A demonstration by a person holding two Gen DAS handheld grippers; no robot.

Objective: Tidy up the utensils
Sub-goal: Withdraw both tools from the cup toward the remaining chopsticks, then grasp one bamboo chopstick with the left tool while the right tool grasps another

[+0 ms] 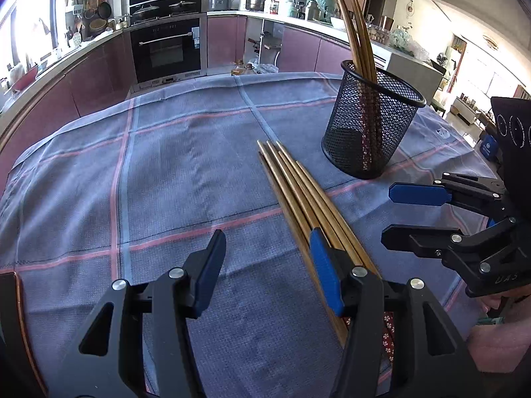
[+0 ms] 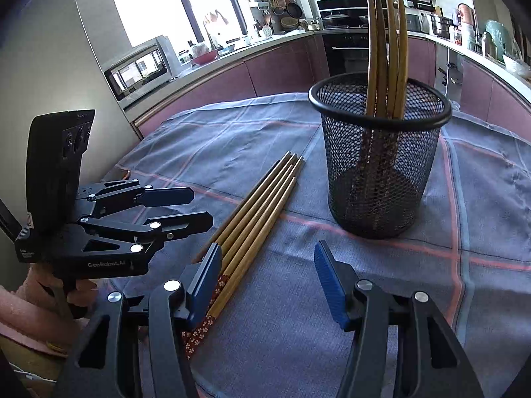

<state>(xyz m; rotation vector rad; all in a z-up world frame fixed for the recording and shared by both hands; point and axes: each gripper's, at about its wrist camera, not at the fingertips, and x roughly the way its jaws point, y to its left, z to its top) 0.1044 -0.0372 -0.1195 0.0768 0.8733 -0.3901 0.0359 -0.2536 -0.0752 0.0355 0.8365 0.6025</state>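
Several wooden chopsticks (image 1: pixel 305 195) with red flowered handles lie in a bundle on the blue checked tablecloth (image 1: pixel 166 172); they also show in the right wrist view (image 2: pixel 255 219). A black mesh holder (image 1: pixel 371 122) stands upright behind them with several chopsticks inside, and it shows in the right wrist view (image 2: pixel 378 159). My left gripper (image 1: pixel 265 265) is open and empty, its right finger just left of the bundle. My right gripper (image 2: pixel 268 275) is open and empty, its left finger beside the bundle's handles. Each gripper shows in the other's view, the right one (image 1: pixel 391 215) and the left one (image 2: pixel 199 209).
The table's far edge (image 1: pixel 232 78) faces a kitchen with an oven (image 1: pixel 166 49) and purple cabinets. A microwave (image 2: pixel 139 69) sits on the counter at the left. A wooden chair edge (image 1: pixel 20 315) is at the near left.
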